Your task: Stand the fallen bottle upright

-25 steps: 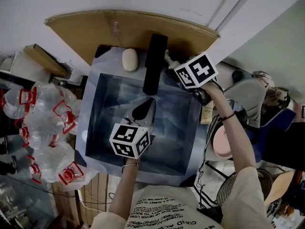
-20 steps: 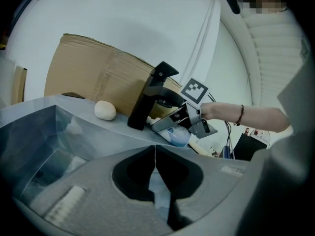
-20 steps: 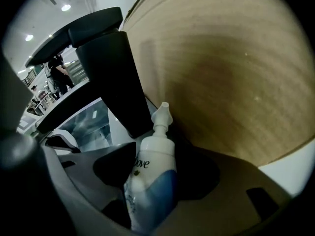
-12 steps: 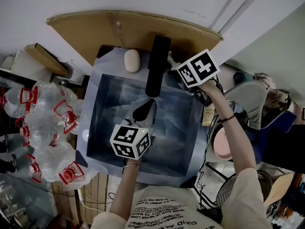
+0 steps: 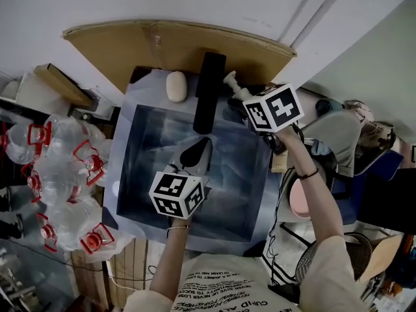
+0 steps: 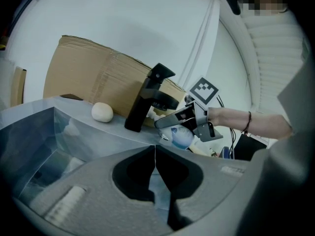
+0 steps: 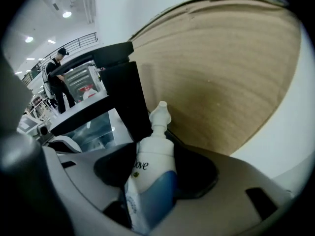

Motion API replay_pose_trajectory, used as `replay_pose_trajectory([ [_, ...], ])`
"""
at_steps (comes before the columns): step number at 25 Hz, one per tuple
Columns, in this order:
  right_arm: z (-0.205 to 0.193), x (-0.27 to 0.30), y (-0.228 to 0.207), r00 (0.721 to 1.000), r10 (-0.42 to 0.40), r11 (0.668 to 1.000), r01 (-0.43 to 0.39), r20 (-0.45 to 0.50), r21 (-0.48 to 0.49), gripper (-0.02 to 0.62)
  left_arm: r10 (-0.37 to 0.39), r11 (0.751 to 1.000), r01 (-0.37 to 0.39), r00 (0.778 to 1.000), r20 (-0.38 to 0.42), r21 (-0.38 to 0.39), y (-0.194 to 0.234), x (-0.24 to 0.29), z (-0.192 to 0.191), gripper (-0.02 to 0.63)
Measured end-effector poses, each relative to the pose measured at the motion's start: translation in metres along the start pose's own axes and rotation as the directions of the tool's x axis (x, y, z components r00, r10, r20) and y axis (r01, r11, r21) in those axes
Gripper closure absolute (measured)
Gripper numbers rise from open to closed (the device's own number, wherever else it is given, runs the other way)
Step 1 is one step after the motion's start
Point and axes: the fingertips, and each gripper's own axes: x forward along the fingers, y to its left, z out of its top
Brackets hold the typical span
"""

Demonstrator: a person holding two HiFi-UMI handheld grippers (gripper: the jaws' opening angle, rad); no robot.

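A white pump bottle with a blue lower part lies between the jaws of my right gripper, which is shut on its body. In the head view its pump head sticks out beyond the marker cube, at the basin's far right corner. In the left gripper view the bottle hangs tilted, its pump end toward the black dispenser. My left gripper hovers over the middle of the blue basin. Its jaws are shut with nothing between them.
The tall black dispenser and a white oval lump stand on the basin's far ledge, in front of a cardboard sheet. Several clear plastic bottles with red labels pile up at the left. Bags and a pink bowl crowd the right.
My right gripper has shifted a little right and nearer with the white bottle, and the pump head now shows clear of the black dispenser. The left gripper has stayed put.
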Motion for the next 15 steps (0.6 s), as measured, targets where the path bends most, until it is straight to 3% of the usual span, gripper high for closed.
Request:
replay_pose_trajectory([
  [7, 0.010, -0.024, -0.002, 0.979, -0.040, 0.997, 0.026, 0.202, 0.070, 0.353, -0.011, 1.000, 0.011, 1.000, 0.007, 0.007, -0.009, 0.003, 0.003, 0.581],
  [15, 0.020, -0.047, -0.001, 0.896, -0.117, 0.988, 0.060, 0.428, 0.144, 0.353, -0.012, 1.000, 0.011, 1.000, 0.007, 0.018, -0.011, 0.003, 0.005, 0.581],
])
